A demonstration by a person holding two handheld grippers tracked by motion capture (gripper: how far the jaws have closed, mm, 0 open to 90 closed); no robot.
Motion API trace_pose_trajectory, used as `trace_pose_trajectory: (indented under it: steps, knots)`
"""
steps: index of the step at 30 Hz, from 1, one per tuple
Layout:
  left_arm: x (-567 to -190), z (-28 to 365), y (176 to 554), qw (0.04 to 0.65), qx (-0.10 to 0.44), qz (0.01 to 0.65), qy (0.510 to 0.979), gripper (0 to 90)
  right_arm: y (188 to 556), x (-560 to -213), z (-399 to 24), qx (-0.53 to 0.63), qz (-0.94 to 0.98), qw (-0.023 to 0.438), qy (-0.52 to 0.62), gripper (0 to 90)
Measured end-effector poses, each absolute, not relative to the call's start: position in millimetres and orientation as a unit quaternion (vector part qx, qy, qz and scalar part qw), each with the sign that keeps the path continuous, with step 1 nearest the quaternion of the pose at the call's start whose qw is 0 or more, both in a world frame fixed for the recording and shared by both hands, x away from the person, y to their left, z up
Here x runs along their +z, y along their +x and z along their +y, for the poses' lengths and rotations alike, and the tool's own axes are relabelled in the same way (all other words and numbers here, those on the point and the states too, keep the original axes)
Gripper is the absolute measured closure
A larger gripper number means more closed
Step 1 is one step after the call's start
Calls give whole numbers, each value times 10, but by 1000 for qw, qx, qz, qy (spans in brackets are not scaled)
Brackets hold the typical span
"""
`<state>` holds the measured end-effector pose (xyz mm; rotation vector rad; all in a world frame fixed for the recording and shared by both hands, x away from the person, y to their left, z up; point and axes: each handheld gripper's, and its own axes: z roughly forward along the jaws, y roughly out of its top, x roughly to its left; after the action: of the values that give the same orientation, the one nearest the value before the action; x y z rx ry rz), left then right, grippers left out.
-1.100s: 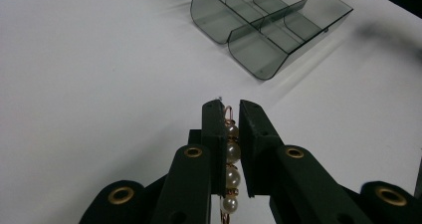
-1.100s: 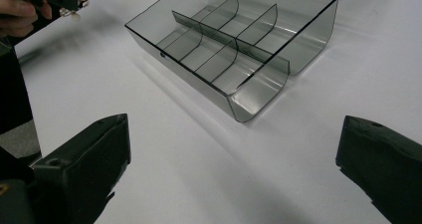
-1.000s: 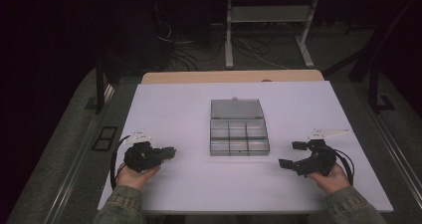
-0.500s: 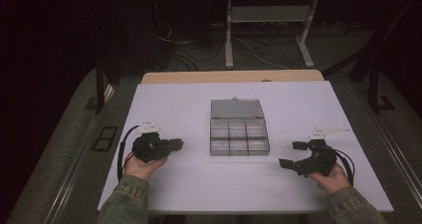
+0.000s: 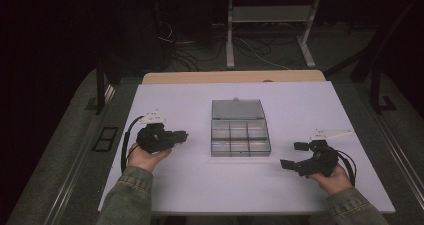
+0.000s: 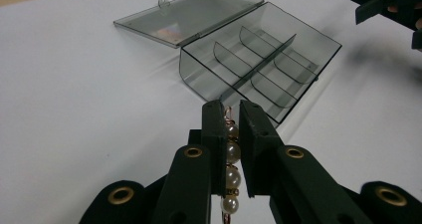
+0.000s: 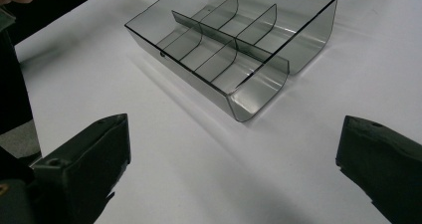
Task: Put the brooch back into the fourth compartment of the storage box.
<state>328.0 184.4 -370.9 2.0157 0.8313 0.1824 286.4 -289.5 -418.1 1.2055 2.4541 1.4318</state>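
A clear grey compartment box (image 5: pixel 240 137) lies mid-table with its lid (image 5: pixel 237 108) flat open behind it; its divided cells look empty (image 6: pixel 263 67) (image 7: pixel 226 45). My left gripper (image 5: pixel 181 134) hovers left of the box, pointing at it, shut on a string of pearl beads (image 6: pixel 231 157) held between its jaws (image 6: pixel 231 115). My right gripper (image 5: pixel 295 154) rests low to the right of the box, jaws wide apart with nothing between them (image 7: pixel 234 159).
The white table top (image 5: pixel 300 105) has bare room around the box. A wooden strip (image 5: pixel 235 77) runs along its far edge. Beyond it stand a metal stand (image 5: pixel 270 15) and floor cables. Both sleeves enter from the bottom edge.
My left hand has lifted and moved forward and right, toward the box, still carrying the beads. The right hand has stayed put.
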Motion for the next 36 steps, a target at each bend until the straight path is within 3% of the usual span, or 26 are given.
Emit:
trace_pose_trajectory:
  steps: [36]
  knots:
    - [-3679,1372,3830,445,72,325,831,806,2867,-4186,-2898,463,796,28,390,6]
